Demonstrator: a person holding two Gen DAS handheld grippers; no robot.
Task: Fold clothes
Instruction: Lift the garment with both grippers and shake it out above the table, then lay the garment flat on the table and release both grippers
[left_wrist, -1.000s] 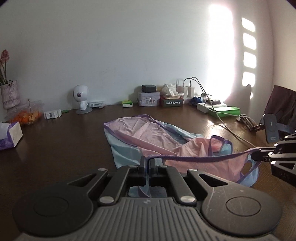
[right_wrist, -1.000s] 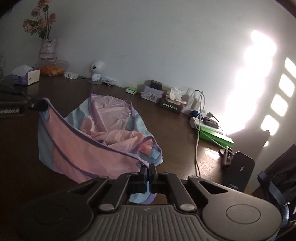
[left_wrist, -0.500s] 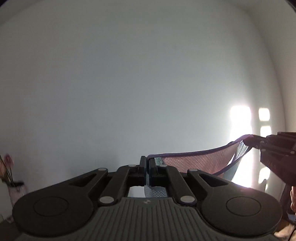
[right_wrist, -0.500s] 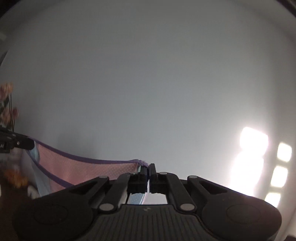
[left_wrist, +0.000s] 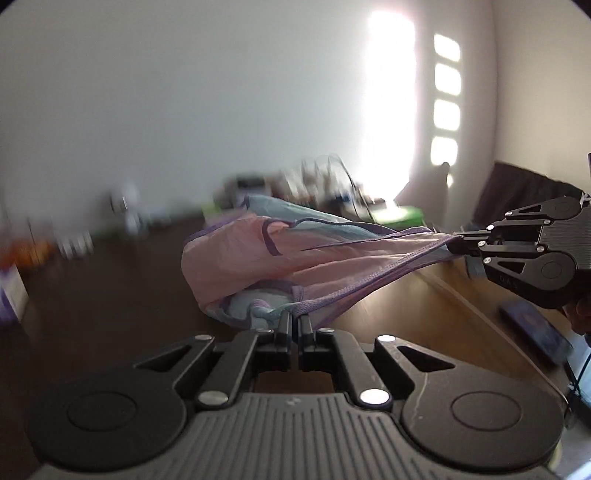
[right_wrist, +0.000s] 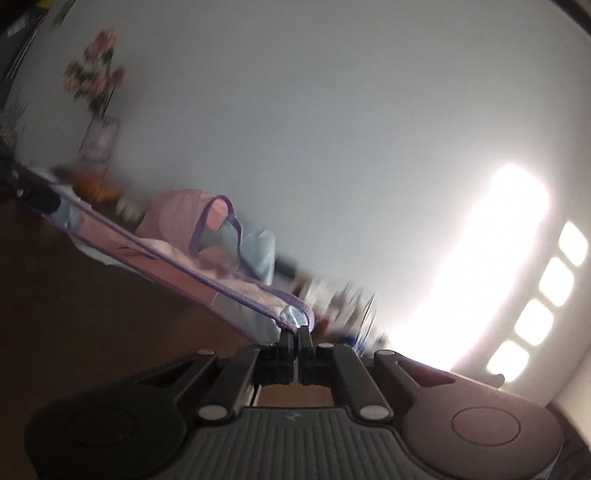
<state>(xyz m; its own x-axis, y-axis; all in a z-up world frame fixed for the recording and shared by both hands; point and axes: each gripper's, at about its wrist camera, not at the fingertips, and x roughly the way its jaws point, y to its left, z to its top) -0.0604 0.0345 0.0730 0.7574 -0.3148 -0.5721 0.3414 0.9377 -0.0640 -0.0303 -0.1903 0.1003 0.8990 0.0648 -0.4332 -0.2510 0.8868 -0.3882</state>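
At the far left of the left wrist view a pale tissue box (left_wrist: 13, 295) sits blurred on the dark wooden table (left_wrist: 110, 295); the wood is glossy brown, lighter and streaked with glare toward the right; small items along the wall are smeared by motion and cannot be told apart. The garment (left_wrist: 258, 258) is thin, pink mesh-like fabric with light blue panels and a stitched purple binding along its edges; it hangs slack in a pouch over the table, its bulk to the left and its hem drawn taut between the two tools. The left gripper (left_wrist: 294, 317), matte black with a ribbed grey housing, has its fingers pressed together on the purple edge near one corner; at the right the right gripper (left_wrist: 456, 242), black and angular with silver screws, pinches the other end of the same hem. A dark flat phone-like slab (left_wrist: 532, 328) lies on the table below it.

In the right wrist view the vase of pink flowers (right_wrist: 98, 122) stands at the left; the hem runs as a tight purple cord to the clamped tips.

Half a second ago both cameras faced bare wall with the garment lifted high; now the table is back in sight and the cloth has come down toward it, still stretched between the same two grips.
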